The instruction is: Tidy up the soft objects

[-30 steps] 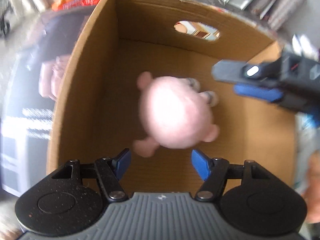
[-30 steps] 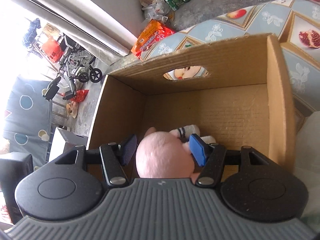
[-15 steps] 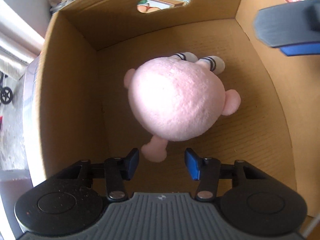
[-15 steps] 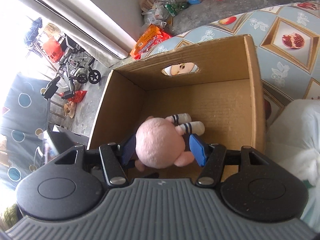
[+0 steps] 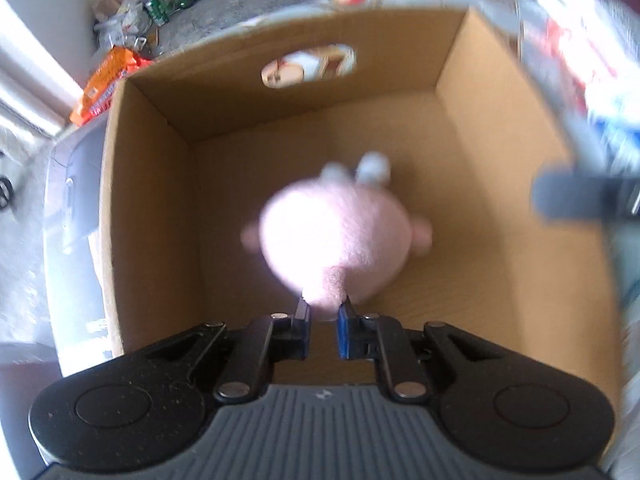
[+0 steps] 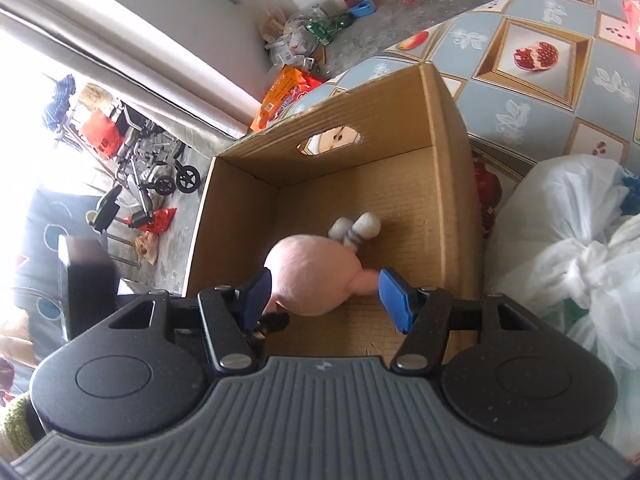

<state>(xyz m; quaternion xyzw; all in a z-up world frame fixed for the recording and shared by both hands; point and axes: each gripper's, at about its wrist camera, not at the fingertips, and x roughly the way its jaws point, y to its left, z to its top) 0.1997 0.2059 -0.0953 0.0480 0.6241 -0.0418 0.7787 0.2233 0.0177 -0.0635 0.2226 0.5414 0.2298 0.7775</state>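
Though blurred, left gripper [image 5: 323, 312] pinches pink plush [image 5: 336, 232] — face hidden.

Plush [image 5: 336, 236]: pale pink all over; feet [image 6: 356, 226] white with dark stripes at the ankles.
Box [image 6: 448, 184]: plain tan cardboard, ribbed inside.
Cloth [image 6: 560, 92] under box: grey-blue, diamond grid, white leaf sprigs, gold-framed panels of red pomegranates.
Bag [image 6: 568, 248]: translucent white.
Packet [image 6: 286, 90] on floor: orange with red print.
Pads [image 6: 394, 294] on gripper: blue; its arms black, housing grey and ridged.
Curtain [image 6: 132, 36]: beige-grey.
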